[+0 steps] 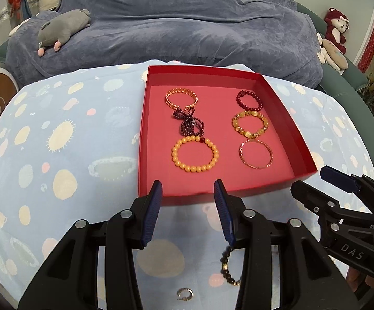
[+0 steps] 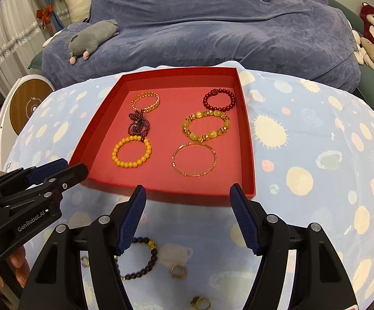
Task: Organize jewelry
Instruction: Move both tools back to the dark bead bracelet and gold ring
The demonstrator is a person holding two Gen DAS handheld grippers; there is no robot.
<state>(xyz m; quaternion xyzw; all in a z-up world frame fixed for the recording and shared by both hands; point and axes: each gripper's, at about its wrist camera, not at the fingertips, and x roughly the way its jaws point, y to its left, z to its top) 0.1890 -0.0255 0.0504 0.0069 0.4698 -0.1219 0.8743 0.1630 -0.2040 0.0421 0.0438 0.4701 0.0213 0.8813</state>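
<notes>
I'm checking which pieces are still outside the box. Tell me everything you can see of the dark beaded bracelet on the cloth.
The dark bracelet is a loop of round, matt black beads with a few gold-coloured beads set among them. It lies flat on the spotted blue cloth, nearer the camera than the red box, among small rings. The right gripper partly hides its left part. Nothing grips it.

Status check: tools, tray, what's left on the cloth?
Left tool and right tool open, empty. Six bracelets in red cardboard tray. Black beaded bracelet and small gold rings on cloth. Nothing blocking.
</notes>
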